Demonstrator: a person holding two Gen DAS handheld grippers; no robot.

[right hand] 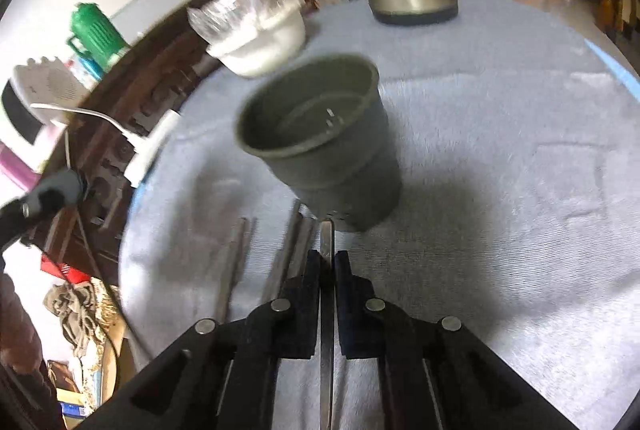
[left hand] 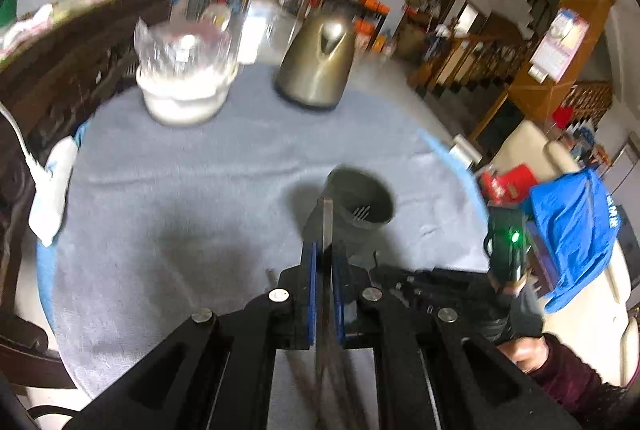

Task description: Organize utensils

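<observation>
Clearly, we have our left claw [left hand: 325, 262] closed on a flat metal utensil [left hand: 327, 226], tilted downward over the grey-clothed desk [left hand: 180, 190]; its tip reaches the dark grey holder cup [left hand: 362, 204]. Our right claw [right hand: 328, 258] also points steeply down, jaws clamped on a second metal utensil [right hand: 327, 242] whose tip sits just before the cup's base. More loose utensils [right hand: 236, 262] lie on the cloth toward the desk's left edge. A kettle [left hand: 318, 68] and a white bowl [left hand: 184, 98] stand at the far edge.
</observation>
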